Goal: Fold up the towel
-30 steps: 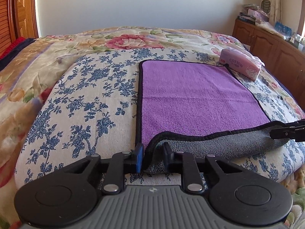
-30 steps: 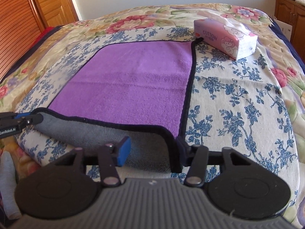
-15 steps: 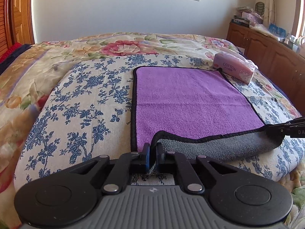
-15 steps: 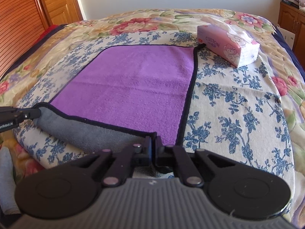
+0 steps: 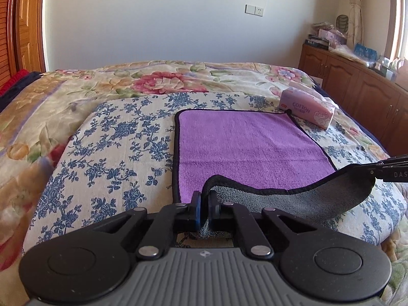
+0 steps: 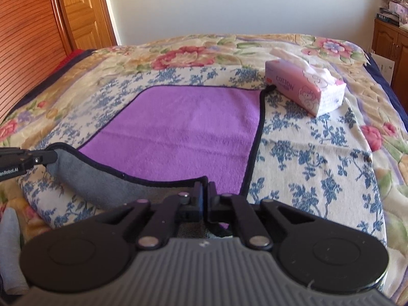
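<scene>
Purple towel [image 5: 250, 145] – near corners pinched (L [image 5: 203, 199] & R gripper [image 6: 205, 191]).

I see the towel [image 5: 244, 140] is bright purple on top, edged in black piping, with a grey underside showing along the lifted near edge. It lies on a cream cloth [image 5: 122, 148] printed with blue flower sprigs, over a bedspread [image 5: 158, 81] of beige with large pink and red blooms and green leaves. The tissue pack [image 6: 303, 89] is pink and white with purple lettering. My left gripper [image 5: 204, 204] and right gripper [image 6: 205, 193] are black with blue pads. The cabinets [image 5: 357, 86] are reddish-brown wood.
</scene>
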{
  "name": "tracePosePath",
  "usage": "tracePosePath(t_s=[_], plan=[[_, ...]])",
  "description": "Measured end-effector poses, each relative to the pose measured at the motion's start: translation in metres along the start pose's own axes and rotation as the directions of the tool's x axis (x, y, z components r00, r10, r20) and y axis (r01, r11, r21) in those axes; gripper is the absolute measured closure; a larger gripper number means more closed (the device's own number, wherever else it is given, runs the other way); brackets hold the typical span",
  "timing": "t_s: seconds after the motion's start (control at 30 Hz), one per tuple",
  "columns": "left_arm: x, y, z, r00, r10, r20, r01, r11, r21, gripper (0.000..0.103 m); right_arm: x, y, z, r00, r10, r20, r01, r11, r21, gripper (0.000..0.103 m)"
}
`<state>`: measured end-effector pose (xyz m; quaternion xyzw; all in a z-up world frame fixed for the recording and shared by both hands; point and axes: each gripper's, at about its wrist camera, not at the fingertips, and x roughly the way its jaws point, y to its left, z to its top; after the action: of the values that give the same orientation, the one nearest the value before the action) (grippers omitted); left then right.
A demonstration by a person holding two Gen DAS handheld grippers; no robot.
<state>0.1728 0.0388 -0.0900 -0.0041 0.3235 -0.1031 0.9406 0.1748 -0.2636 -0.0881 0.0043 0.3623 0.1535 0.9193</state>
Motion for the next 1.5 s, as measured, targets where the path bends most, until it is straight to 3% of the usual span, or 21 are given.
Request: tracePosePath(t_s=[0.8, 1.5], plan=[[-0.007, -0.006, 0.032, 0.996, -0.035, 0.08, 0.035, 0.999, 0.005, 0.097, -0.019, 0.003, 0.032, 0.986, 0.036, 0.163, -0.027, 0.998, -0.054, 0.099], [0.029, -0.003, 0.055, 0.994, -0.023, 0.104, 0.018, 0.999, 0.046, 0.097, 0.008, -0.006, 0.052, 0.981, 0.024, 0.191, 0.001, 0.991, -0.13, 0.099]])
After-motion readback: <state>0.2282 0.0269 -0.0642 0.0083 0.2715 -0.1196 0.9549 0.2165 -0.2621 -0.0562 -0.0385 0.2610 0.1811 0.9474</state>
